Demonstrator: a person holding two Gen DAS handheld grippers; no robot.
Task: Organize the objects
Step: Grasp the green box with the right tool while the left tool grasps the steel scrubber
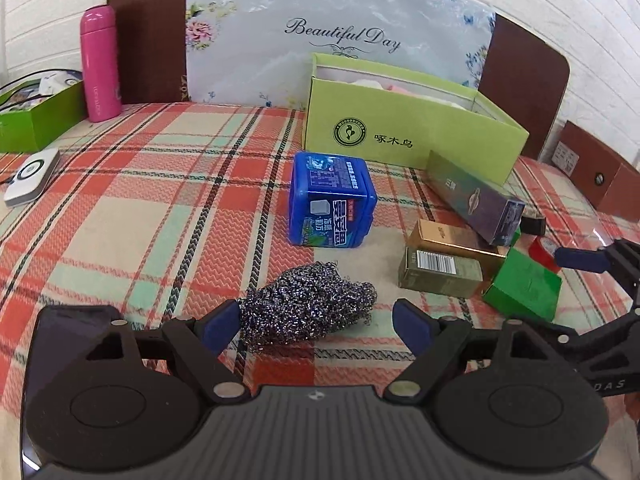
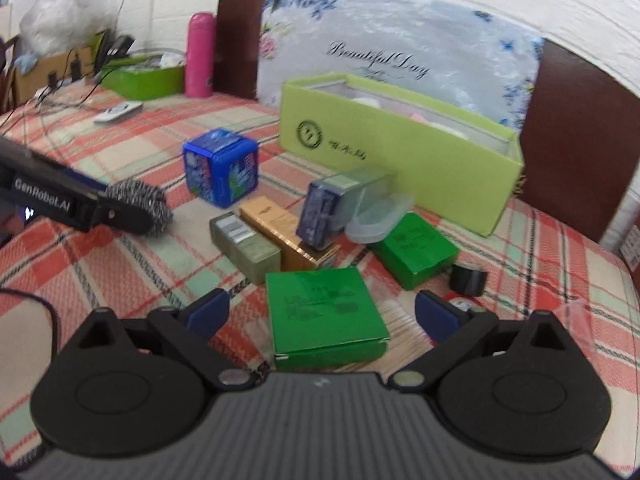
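With both fingers released, my left gripper [image 1: 316,322] straddles the steel scourer [image 1: 308,304], my right gripper [image 2: 322,314] the green box [image 2: 326,320]; I should centre each before clenching.

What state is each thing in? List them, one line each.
Left gripper: fingers open around the steel scourer.
Right gripper: fingers open around the green box.
Long yellow-green box: lidless, open.
Pink flask: upright, capped.
Blue container: closed.
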